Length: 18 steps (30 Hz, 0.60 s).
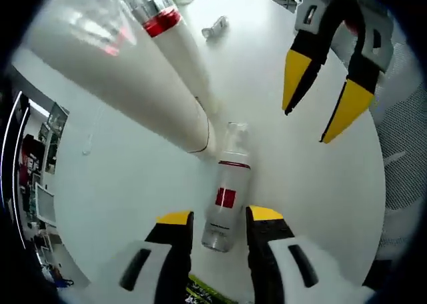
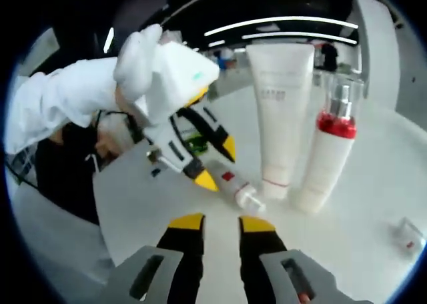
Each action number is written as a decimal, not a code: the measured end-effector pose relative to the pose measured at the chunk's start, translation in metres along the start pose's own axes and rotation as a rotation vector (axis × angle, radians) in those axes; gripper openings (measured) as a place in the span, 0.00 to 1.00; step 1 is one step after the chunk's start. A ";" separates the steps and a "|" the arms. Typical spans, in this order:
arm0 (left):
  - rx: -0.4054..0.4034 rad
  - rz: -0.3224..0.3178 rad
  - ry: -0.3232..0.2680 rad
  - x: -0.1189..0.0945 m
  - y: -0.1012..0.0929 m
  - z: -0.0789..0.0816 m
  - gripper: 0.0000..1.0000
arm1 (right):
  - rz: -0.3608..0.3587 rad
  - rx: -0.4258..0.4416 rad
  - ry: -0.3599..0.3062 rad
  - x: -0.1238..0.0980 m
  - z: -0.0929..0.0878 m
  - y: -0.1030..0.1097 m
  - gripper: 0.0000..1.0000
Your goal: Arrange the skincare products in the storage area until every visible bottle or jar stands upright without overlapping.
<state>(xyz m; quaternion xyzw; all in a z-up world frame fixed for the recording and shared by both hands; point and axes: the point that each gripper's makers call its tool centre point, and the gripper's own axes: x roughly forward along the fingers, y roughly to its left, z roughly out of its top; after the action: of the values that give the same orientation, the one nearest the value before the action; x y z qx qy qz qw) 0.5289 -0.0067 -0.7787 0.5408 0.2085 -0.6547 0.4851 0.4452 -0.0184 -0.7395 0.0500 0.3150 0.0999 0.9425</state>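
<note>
Two upright items: white squeeze tube [image 2: 280,111] standing on its cap; beside it, touching or nearly so, a white pump bottle [image 2: 328,159] with a red collar and clear cap.
Lying item: small clear bottle [image 1: 225,204] with a red label, on its side on the white round table [image 1: 120,184], its capped end toward the foot of the tube.
Left gripper [image 1: 220,219]: jaws spread, one yellow tip on each side of the clear bottle's base, close to it; whether they touch it cannot be told.
Right gripper [image 2: 221,223]: jaws parted, holding nothing, hovering above the table short of the lying bottle.
Further item: small clear cap-like piece [image 1: 215,27] lying well apart on the far side of the table.
Person: white-gloved hand [image 2: 143,57] on the left gripper's handle, white sleeve behind it.
</note>
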 end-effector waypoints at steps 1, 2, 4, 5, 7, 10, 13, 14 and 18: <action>0.001 -0.012 0.003 0.001 -0.002 0.000 0.33 | -0.003 -0.002 -0.002 0.000 0.001 -0.001 0.23; -0.001 -0.022 0.002 0.002 -0.003 0.000 0.33 | -0.003 -0.003 -0.001 -0.001 0.001 -0.002 0.24; 0.004 -0.026 0.007 0.004 -0.003 0.001 0.33 | -0.004 -0.005 0.001 -0.002 0.002 -0.003 0.23; 0.006 -0.028 0.009 0.005 -0.003 0.001 0.32 | -0.008 -0.007 0.000 -0.002 0.002 -0.004 0.23; 0.002 -0.039 0.009 0.006 -0.004 0.001 0.31 | -0.016 -0.013 -0.002 -0.002 0.003 -0.005 0.30; 0.002 -0.047 0.006 0.006 -0.004 0.002 0.31 | -0.017 -0.014 -0.001 -0.003 0.003 -0.005 0.37; 0.017 -0.053 0.013 0.006 -0.005 0.002 0.28 | -0.020 -0.019 0.006 -0.003 0.002 -0.006 0.42; 0.023 -0.059 0.014 0.006 -0.006 0.002 0.27 | -0.027 -0.035 0.006 -0.003 0.003 -0.007 0.45; -0.023 -0.029 0.009 0.002 -0.004 0.002 0.39 | -0.050 -0.078 0.011 -0.008 0.004 -0.010 0.56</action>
<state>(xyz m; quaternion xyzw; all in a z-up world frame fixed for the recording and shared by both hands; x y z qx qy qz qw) 0.5247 -0.0079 -0.7811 0.5351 0.2261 -0.6569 0.4807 0.4432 -0.0305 -0.7330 0.0047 0.3172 0.0888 0.9442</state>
